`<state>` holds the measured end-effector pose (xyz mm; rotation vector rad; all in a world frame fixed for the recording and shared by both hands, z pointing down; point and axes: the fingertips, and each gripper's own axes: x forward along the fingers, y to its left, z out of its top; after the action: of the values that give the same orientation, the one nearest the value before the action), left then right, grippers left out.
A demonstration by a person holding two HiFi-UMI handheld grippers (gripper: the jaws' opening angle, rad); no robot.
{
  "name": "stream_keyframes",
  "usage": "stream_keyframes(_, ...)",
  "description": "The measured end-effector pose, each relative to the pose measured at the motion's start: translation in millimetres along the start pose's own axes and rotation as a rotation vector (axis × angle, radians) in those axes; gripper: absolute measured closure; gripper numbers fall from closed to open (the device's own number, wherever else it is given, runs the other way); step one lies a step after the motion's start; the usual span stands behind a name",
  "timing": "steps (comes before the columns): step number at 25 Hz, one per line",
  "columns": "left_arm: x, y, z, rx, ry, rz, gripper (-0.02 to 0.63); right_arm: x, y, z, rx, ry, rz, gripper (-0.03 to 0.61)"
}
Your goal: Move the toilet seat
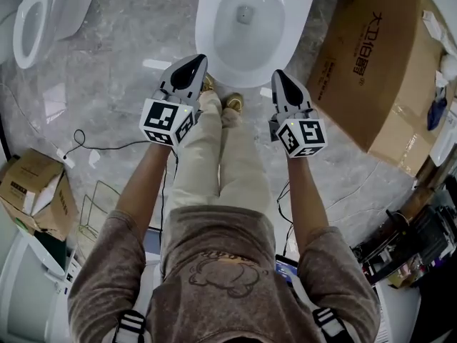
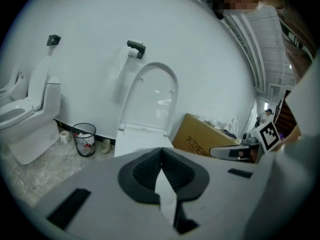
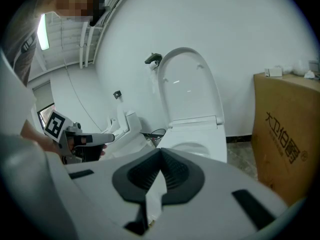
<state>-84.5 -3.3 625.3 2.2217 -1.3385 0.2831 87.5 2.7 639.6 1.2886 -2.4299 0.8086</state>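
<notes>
closest to me, my two forearms reach out over my legs, one gripper in each hand. the left gripper (image 1: pixel 195 61) has its jaws pressed together with nothing between them. the right gripper (image 1: pixel 279 76) is the same, pads meeting and empty (each gripper's own view shows the dark pads closed into a seam). both point forward and somewhat down, side by side and well apart from each other. from my head camera their tips lie over the front edge of the toilet bowl (image 1: pixel 211 48), touching nothing that i can see. my shoes (image 1: pixel 233 103) stand on the grey marbled floor (image 1: pixel 114 70) just in front of that bowl. beyond the tips, the toilet seat (image 3: pixel 189 86) stands raised, upright against the white wall behind the open bowl, and neither gripper is on it. to the right of the toilet sits a big brown cardboard box (image 1: pixel 371 63) with printed characters. off to the left a second toilet (image 1: pixel 32 23) stands by the wall, and a wire wastebasket (image 2: pixel 84 139) sits between the two toilets, near the wall.
</notes>
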Motion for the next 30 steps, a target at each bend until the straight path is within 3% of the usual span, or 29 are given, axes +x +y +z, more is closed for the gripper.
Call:
stream_keyframes(9,19.6,7.6,-36.3,0.022,0.024,-0.017,0.604,15.5,-12.1,-35.6,0.024,0.01,-0.005,0.581)
stream_keyframes(12,21.8,5.3,-40.8,0.027,0.033,-0.031,0.58,15.9,-17.7,-42.4,0.046,0.016,-0.021,0.5)
stream_keyframes(21,26.0,10.7,-72.9,0.01,0.119,-0.061,0.278,21.0,-19.2,-71.2,0.09,0.054,0.025,0.198)
stream_keyframes(24,32.7,15.5,-94.9,-0.015,0.178,-0.072,0.223,27.3,-26.3,-90.9,0.112,0.108,0.033,0.1)
stream_keyframes(30,45.1,24.4,-143.0,-0.05,0.292,-0.092,0.19,32.6,-38.4,-134.9,0.166,0.222,0.043,0.038)
